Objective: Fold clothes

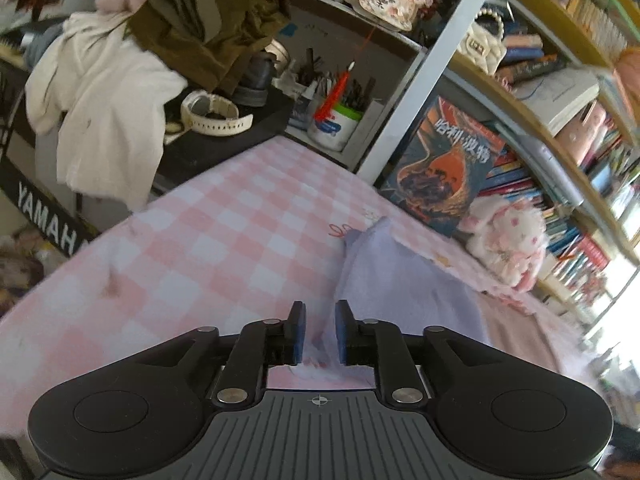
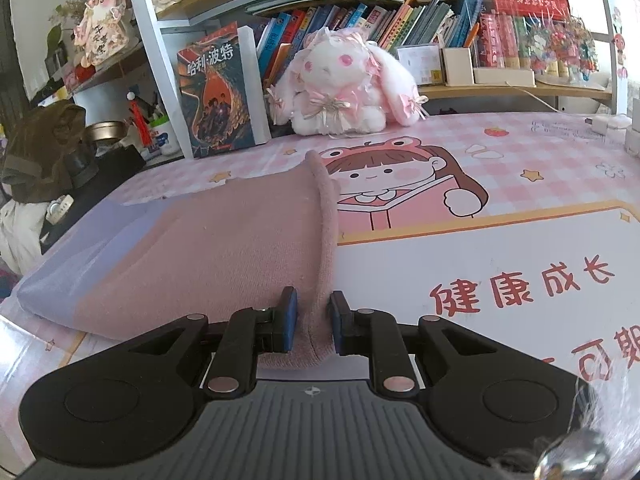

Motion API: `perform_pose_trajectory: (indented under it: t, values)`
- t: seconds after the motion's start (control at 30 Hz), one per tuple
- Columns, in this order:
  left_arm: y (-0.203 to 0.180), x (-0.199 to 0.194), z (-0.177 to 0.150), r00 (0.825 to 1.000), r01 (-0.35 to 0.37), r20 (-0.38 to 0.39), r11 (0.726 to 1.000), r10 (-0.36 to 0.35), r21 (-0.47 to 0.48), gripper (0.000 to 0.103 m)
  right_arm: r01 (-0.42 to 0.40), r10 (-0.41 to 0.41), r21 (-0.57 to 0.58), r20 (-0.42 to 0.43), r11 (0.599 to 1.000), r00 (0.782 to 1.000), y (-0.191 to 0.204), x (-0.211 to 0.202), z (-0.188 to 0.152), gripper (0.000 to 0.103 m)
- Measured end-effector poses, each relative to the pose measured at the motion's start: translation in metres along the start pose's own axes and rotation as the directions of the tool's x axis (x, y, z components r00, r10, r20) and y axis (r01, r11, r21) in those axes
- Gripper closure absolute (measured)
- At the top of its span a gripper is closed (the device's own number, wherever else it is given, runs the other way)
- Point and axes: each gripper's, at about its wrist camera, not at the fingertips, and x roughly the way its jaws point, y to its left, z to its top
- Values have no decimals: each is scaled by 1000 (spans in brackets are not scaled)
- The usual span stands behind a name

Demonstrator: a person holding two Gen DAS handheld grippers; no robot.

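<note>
A pink and lavender garment (image 2: 240, 248) lies folded on the pink checked desk mat (image 1: 208, 240). Its thick ribbed pink hem (image 2: 326, 216) runs toward the right wrist camera and passes between the blue pads of my right gripper (image 2: 312, 296), which is shut on it. In the left wrist view the lavender part (image 1: 400, 280) stretches away to the right. A thin lavender edge lies loose in the gap of my left gripper (image 1: 320, 308). That gripper's jaws stand apart, not pressing the cloth.
A white plush bunny (image 2: 340, 84) and an upright book (image 2: 218, 92) stand at the back by the bookshelves (image 1: 580, 120). A pile of olive and cream clothes (image 1: 192, 20), a white watch (image 1: 216, 114) and a pen cup (image 1: 334, 124) sit at the left.
</note>
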Motion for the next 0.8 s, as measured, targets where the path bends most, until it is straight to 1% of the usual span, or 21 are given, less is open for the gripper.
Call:
perform_pose_trajectory:
  t: [0.03, 0.07, 0.17, 0.33, 0.4, 0.5, 0.57, 0.63, 0.8]
  values:
    - [1, -6, -3, 1000, 6, 1, 1000, -6, -21, 67, -2, 2, 2, 1, 1000, 1000, 0, 0, 0, 86]
    - [2, -10, -6, 1000, 16, 0, 999, -16, -44, 63, -6, 6, 5, 2, 1000, 1000, -1, 0, 0, 86]
    - [5, -18, -14, 998, 48, -21, 992, -51, -117, 63, -14, 14, 10, 4, 1000, 1000, -2, -1, -1, 86]
    - [3, -15, -25, 993, 87, -61, 979, -100, -186, 63, -16, 16, 8, 4, 1000, 1000, -2, -1, -1, 86]
    - [2, -10, -27, 992, 82, -82, 977, -100, -197, 63, -20, 20, 12, 5, 1000, 1000, -3, -1, -1, 86]
    - [-1, -1, -29, 992, 52, -106, 977, -75, -207, 63, -26, 26, 17, 7, 1000, 1000, -4, -1, -1, 86]
    - [-2, 4, -30, 991, 43, -115, 973, -71, -229, 63, -30, 29, 18, 8, 999, 1000, -5, -1, -1, 86]
    - [-1, 10, -31, 990, 34, -127, 965, -69, -258, 63, -33, 33, 19, 9, 999, 999, -6, -1, -2, 86]
    - [1, 17, -32, 991, 32, -110, 942, -73, -334, 62, -41, 41, 16, 11, 999, 999, -6, -2, -2, 86]
